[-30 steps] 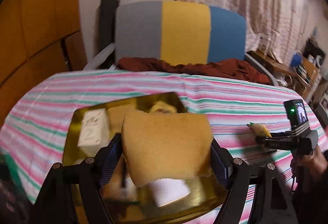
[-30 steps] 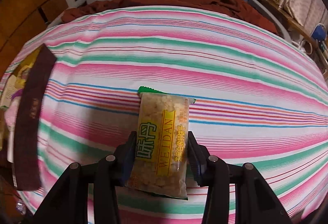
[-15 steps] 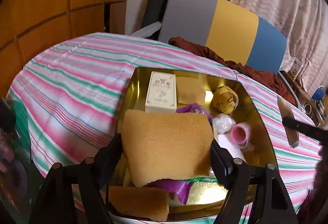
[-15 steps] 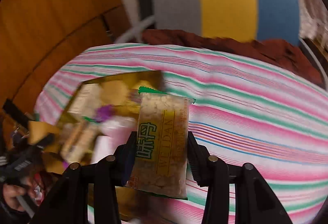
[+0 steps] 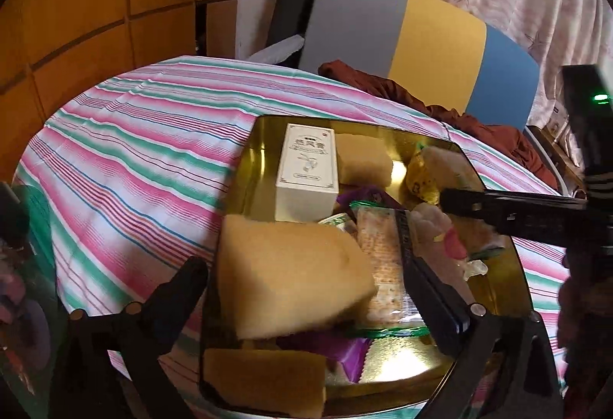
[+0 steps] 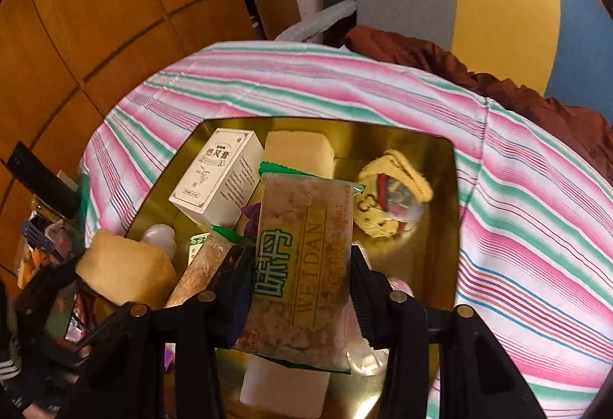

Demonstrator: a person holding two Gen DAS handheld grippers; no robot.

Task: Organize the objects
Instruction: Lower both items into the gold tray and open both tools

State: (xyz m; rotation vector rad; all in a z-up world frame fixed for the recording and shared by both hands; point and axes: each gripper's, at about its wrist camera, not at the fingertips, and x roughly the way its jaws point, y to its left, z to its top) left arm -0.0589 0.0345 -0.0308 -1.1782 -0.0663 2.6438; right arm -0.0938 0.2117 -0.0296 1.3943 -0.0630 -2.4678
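Tools (image 5: 306,288) (image 6: 299,281) angled down over tray (image 6: 444,189)

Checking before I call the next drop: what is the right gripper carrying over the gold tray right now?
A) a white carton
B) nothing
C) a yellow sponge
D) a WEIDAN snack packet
D: in the right wrist view the right gripper is clamped on the snack packet above the gold tray.
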